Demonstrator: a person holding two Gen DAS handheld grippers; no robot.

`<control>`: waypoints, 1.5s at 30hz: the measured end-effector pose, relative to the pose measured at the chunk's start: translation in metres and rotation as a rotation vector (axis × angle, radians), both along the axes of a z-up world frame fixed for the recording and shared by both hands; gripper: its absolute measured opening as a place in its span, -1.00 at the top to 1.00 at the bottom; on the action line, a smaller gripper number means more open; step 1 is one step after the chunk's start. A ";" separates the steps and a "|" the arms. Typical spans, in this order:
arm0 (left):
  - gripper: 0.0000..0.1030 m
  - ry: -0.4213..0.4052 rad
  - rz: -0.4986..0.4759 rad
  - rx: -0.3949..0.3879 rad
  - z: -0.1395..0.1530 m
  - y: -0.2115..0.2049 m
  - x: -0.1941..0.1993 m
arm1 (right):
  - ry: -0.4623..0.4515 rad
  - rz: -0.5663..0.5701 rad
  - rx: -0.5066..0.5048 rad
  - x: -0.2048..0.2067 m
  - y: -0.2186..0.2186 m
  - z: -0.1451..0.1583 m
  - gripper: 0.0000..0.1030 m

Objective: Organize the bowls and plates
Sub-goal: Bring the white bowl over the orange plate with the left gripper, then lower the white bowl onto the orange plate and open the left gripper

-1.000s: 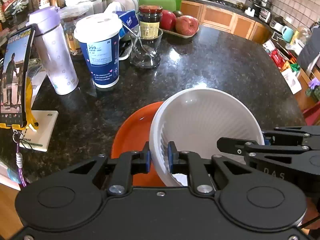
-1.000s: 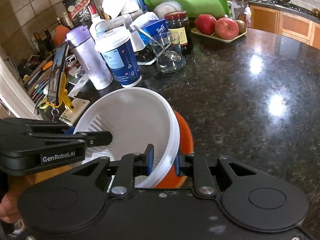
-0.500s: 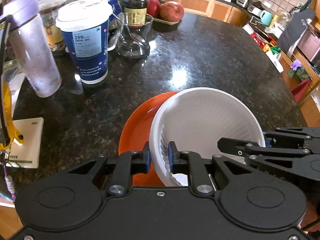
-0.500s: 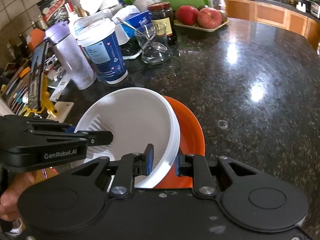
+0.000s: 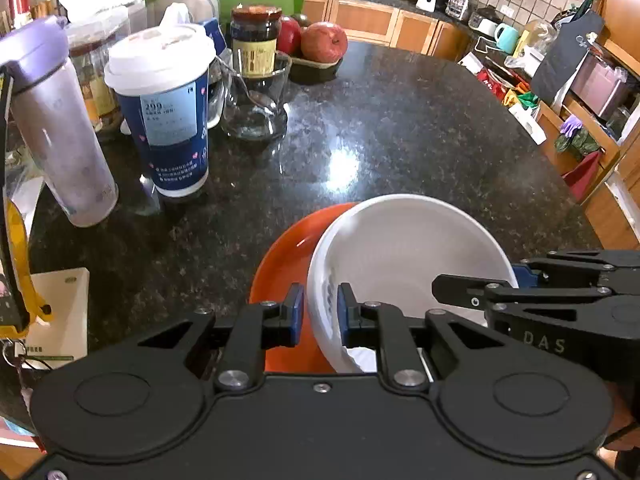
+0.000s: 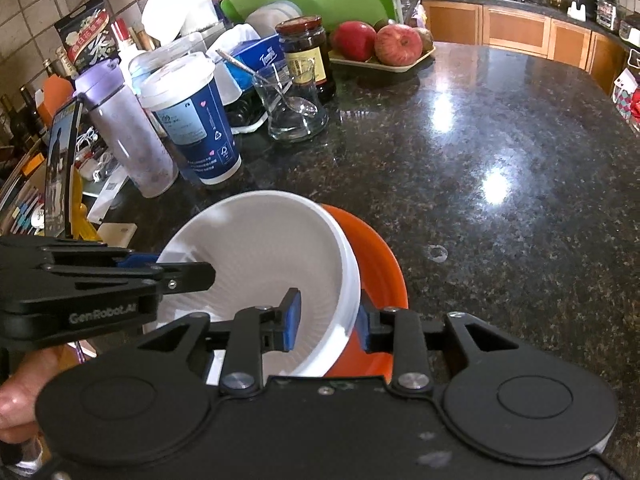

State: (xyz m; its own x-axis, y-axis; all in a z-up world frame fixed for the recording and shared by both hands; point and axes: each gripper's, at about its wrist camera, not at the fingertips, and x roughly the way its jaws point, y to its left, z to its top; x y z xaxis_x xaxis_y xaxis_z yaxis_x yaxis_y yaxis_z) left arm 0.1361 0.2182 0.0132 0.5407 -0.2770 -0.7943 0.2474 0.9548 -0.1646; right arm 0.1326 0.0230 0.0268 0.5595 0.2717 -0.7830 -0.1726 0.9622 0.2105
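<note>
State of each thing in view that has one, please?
white bowl: open side up, on the orange plate.
left gripper: shut on the white bowl's rim.
right gripper: jaws just opened, rim between them, unpressed.
paper cup: lidded.
jar: lid on.
purple bottle: capped.
glass: upright, spoon inside.

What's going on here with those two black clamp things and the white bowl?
A person holds a two-finger gripper in each hand, both at the rim of a white bowl that sits on an orange plate on the dark counter. The left gripper pinches the rim on its side. The right gripper has just been opening its jaws: the rim is between them, unclamped.
</note>
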 end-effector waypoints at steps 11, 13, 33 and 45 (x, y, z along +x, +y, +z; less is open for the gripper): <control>0.53 -0.026 0.010 -0.005 0.006 0.003 0.000 | -0.056 -0.046 0.002 -0.006 -0.007 0.013 0.39; 0.53 -0.026 0.015 -0.009 0.006 0.005 -0.001 | -0.067 -0.059 0.006 -0.008 -0.008 0.017 0.39; 0.52 -0.169 0.148 0.099 0.011 0.006 -0.041 | -0.266 -0.170 -0.027 -0.098 -0.006 0.043 0.37; 0.51 -0.202 0.146 0.124 0.017 -0.001 -0.074 | -0.319 -0.235 -0.033 -0.145 -0.002 0.039 0.36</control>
